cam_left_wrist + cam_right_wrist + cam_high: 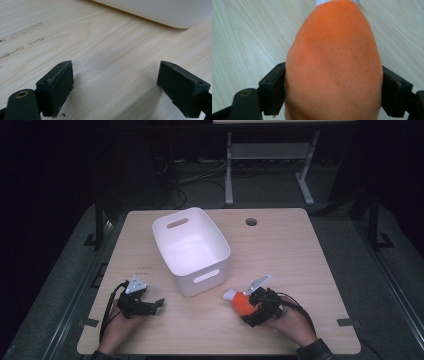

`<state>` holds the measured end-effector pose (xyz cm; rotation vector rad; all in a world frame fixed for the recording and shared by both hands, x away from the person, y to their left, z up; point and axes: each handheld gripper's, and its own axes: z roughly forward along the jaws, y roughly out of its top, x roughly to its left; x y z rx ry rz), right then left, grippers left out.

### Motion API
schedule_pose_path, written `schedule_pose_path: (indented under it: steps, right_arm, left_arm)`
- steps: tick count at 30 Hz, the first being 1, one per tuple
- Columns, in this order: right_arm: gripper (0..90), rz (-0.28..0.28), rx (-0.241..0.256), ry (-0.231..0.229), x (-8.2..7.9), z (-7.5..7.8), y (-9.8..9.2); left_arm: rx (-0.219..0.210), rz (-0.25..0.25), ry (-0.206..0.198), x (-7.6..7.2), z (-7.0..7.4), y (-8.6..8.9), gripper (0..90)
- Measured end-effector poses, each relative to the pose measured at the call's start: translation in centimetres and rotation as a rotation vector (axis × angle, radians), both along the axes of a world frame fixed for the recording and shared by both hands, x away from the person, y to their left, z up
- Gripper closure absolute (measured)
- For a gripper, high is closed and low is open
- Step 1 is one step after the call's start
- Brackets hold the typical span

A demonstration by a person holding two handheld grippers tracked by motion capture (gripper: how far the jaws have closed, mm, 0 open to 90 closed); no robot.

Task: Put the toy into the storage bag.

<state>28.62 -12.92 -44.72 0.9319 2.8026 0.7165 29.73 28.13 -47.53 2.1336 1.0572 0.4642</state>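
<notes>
Wood tabletop (300,265) carries a white bin (191,249). Your right gripper (246,307) clamps the orange toy (242,303) just right of the bin's near corner, long axis pointing binward. Left gripper (159,303) rests spread, nothing between.

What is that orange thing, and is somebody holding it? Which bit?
The right hand-held gripper holds an orange-and-white soft toy, pinching its wide orange part from both sides. The left hand-held gripper is open and holds nothing.
</notes>
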Motion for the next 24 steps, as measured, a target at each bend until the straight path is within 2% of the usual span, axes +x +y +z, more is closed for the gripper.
schedule_pose_path:
  steps: [7, 24]
  right_arm:
    - [22.5, -0.009, 0.006, 0.0, 0.1, 0.5, -0.3]
    - [22.9, -0.054, 0.025, -0.037, 1.2, 2.6, -1.9]
  left_arm:
    - [0.0, 0.0, 0.0, 0.0, 0.0, 0.0, 13.0]
    - [-0.003, 0.001, 0.0, 0.0, 0.0, 0.0, 12.9]
